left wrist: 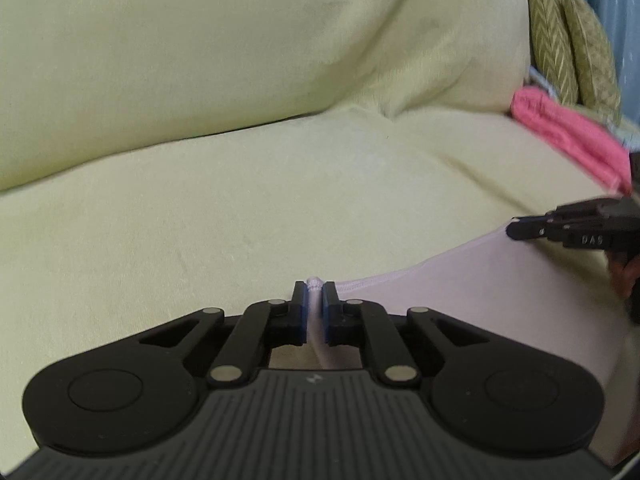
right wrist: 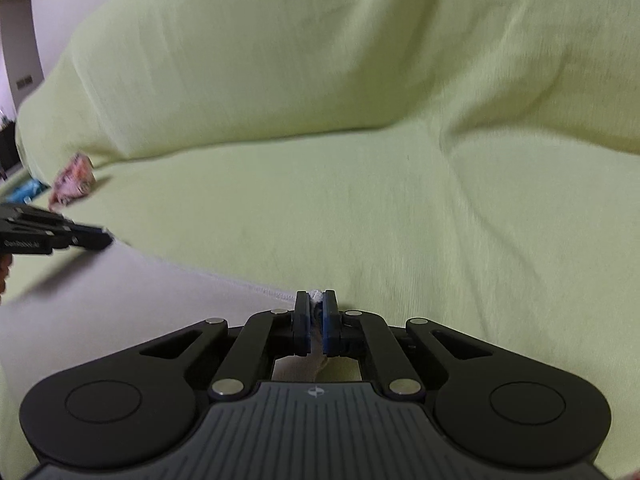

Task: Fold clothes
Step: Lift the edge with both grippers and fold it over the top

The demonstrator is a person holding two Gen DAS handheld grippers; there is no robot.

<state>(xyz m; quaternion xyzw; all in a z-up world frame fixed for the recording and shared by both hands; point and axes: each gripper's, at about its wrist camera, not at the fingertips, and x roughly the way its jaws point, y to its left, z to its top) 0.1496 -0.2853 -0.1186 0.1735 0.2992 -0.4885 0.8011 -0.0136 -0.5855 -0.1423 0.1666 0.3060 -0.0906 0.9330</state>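
Garment lies on sofa seat, cushions far right

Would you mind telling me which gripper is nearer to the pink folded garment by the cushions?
Right. The right gripper grips the white garment's hem just below the pink folded garment; the left gripper grips the same hem farther away.

A sofa draped in a pale yellow-green cover fills both views. At its right end, two green herringbone-patterned cushions lean against its backrest. Near its left end lie a small pink patterned item and something blue, both blurred.
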